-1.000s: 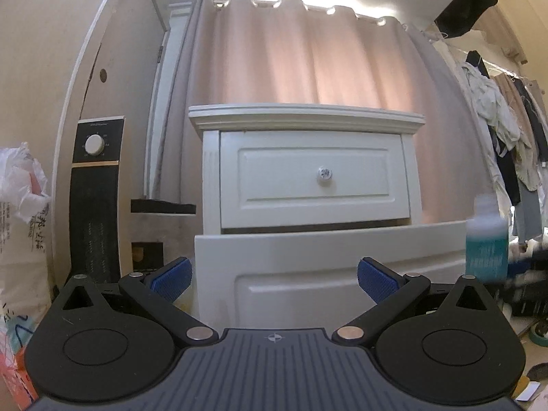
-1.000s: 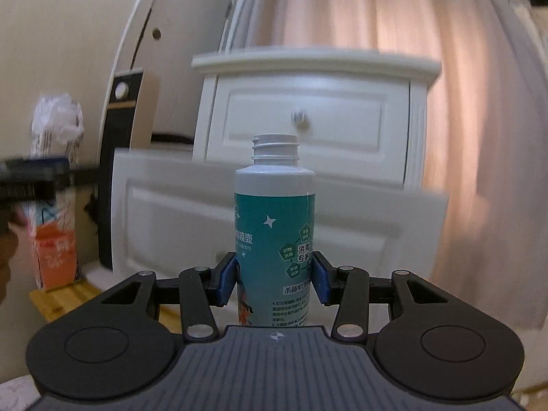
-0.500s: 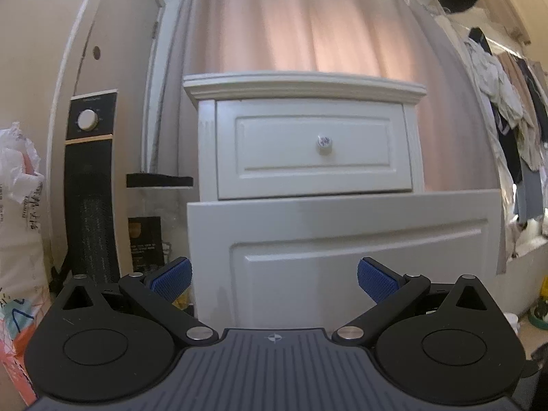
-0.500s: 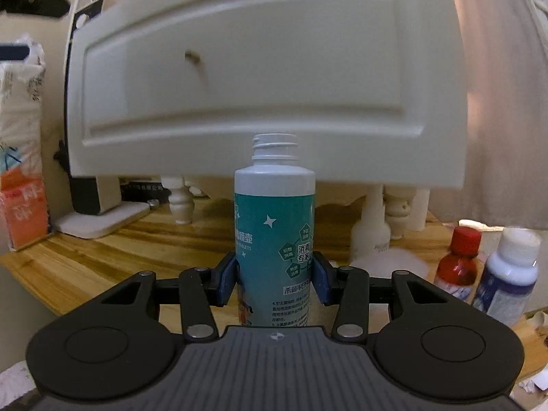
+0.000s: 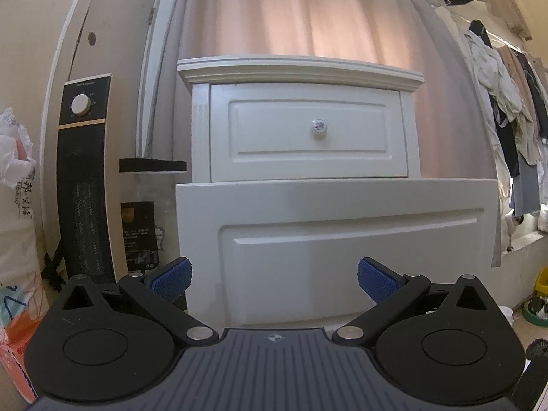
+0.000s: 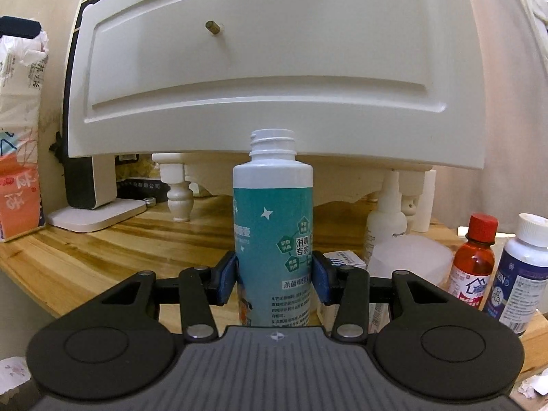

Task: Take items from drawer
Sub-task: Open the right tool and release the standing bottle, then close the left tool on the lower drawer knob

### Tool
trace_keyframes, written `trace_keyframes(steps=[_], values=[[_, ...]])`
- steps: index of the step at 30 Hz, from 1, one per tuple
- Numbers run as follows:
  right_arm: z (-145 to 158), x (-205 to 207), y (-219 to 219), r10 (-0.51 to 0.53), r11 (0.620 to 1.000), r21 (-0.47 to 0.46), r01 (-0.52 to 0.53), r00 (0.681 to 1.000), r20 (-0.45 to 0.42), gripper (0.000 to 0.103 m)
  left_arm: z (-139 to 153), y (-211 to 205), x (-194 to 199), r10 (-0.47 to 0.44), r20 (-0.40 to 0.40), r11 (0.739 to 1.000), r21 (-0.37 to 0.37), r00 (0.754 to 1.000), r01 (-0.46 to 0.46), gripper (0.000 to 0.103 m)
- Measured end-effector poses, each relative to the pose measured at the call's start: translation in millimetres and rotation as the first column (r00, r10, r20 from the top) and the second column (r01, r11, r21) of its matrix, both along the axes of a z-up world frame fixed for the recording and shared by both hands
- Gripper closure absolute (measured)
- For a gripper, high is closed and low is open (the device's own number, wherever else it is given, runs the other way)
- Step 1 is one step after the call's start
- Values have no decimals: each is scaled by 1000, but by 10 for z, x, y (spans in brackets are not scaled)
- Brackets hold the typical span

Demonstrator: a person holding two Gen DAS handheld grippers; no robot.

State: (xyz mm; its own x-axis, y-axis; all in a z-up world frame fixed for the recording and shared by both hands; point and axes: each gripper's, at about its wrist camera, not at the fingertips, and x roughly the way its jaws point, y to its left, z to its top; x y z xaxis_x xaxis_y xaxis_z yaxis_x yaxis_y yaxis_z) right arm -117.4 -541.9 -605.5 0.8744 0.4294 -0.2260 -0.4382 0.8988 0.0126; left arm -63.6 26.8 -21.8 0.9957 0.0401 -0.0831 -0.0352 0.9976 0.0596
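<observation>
A white nightstand has its lower drawer point(image 5: 342, 239) pulled out; the upper drawer point(image 5: 308, 133) is closed, with a round knob point(image 5: 319, 125). My left gripper point(image 5: 274, 279) hangs open and empty in front of the lower drawer's panel. In the right wrist view, my right gripper point(image 6: 274, 279) is shut on a capless white bottle with a teal label point(image 6: 274, 239), held upright low over the wooden surface point(image 6: 102, 253), below the drawer front point(image 6: 257, 68). The drawer's inside is hidden.
A red-capped bottle point(image 6: 474, 260) and a white-capped bottle point(image 6: 520, 270) stand at right, with a white spray bottle point(image 6: 387, 219) and a small box point(image 6: 344, 258) behind my fingers. A tower heater point(image 5: 84, 178) and paper packs point(image 6: 20, 137) are at left. Clothes point(image 5: 507, 120) hang right.
My right gripper has carried the bottle down from drawer height to near the wooden surface. The left gripper drifted slightly closer to the drawer front and stayed open.
</observation>
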Motion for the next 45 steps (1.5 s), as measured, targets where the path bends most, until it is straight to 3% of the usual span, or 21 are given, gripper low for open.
trace_keyframes(steps=[10, 13, 14, 19, 26, 28, 30, 37, 40, 45], values=[[-40, -46, -28, 2, 1000, -13, -2, 1000, -6, 55, -26, -35, 22, -6, -15, 1000, 0, 1000, 6, 0], [-43, -67, -29, -4, 1000, -15, 4, 1000, 6, 38, -50, -44, 36, -8, -24, 1000, 0, 1000, 8, 0], [-32, -80, -34, -13, 1000, -13, 14, 1000, 16, 26, -57, -48, 42, -10, -27, 1000, 1, 1000, 10, 0], [90, -170, -87, -14, 1000, 20, 13, 998, 54, 22, -67, -65, 74, -19, -35, 1000, 0, 999, 19, 0], [522, -374, -310, 11, 993, 117, -18, 998, 62, 20, -3, -51, 53, -14, -9, 999, -32, 1000, 14, 0], [719, -437, -394, 2, 993, 121, -10, 997, 72, 16, 24, -54, 45, -9, -2, 999, -40, 1000, 9, 0], [933, -473, -453, -33, 992, 125, 24, 997, 69, 0, 48, -72, 53, 0, 1, 999, -44, 1000, 0, 0], [1633, -534, -509, -225, 970, 109, 218, 973, 54, 0, 65, -235, 105, 8, -6, 999, -43, 1000, -9, 0], [1779, -552, -486, -199, 979, 69, 193, 975, 99, 0, 56, -332, 108, 14, -6, 999, -31, 1000, -14, 0], [1809, -475, -535, -175, 983, 63, 170, 980, 90, 0, 5, -517, 141, 37, 3, 999, 2, 999, -37, 0]])
